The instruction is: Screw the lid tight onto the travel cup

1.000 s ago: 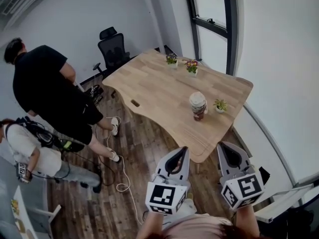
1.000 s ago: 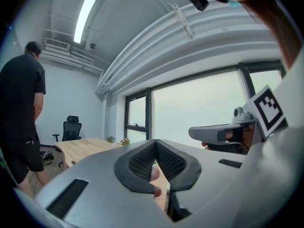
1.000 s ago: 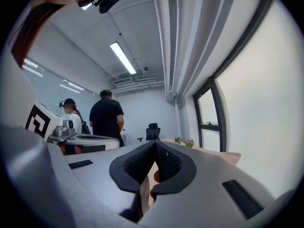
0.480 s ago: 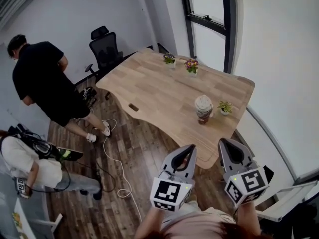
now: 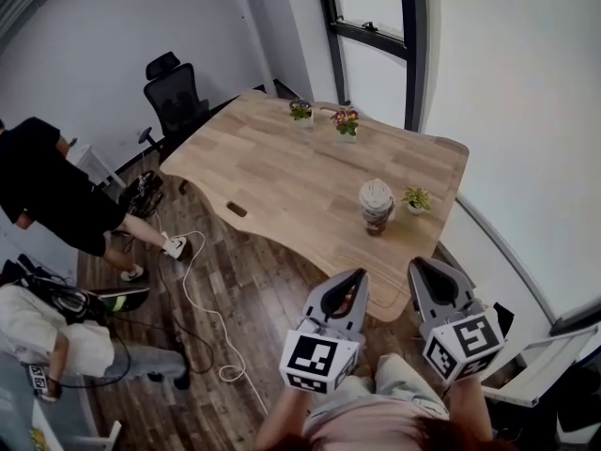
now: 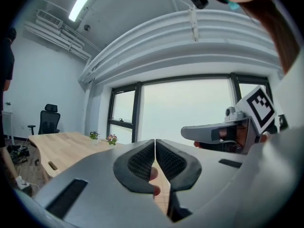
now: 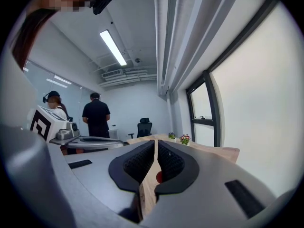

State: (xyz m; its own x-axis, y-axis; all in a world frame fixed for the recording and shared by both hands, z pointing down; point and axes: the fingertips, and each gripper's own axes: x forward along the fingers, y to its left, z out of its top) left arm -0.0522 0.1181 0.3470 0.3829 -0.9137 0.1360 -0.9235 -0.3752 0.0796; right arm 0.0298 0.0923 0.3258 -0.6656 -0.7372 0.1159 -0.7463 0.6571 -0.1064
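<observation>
The cup [image 5: 376, 216] is standing upright on the table [image 5: 272, 172], toward the table's right side and a little in from its near edge. A pale lid [image 5: 375, 193] is sitting on top. I cannot tell from here whether it is threaded on or only resting. A small plant [image 5: 416, 198] is sitting at the table's right edge, and flower pots [image 5: 346, 120] are standing along its far edge.

The left gripper [image 5: 356, 276] and right gripper [image 5: 417, 265] are both hanging off the table's near edge, over the floor, side by side and pointing roughly level toward the table top. Both are empty: each pair of jaws is pressed together, pads meeting, with nothing between them. Neither is touching the table or anything on it.

Judging the step in hand: this is the reach in, and the screwing is not yet begun.

Notes for doing it well:
- Both pairs of jaws should be spreading before they get over the table. Shut, they can only knock the cup.
- One gripper should be taking the body low and pinning it to the table, the other taking the lid by its rim.
- The lid should be lying flat before any turn, or it is risking a crossed thread.
- The plant is crowding the table's right side, so the right gripper should be keeping clear of it.
- The cup is looking tall and narrow, so a sideways push is probably tipping it.
</observation>
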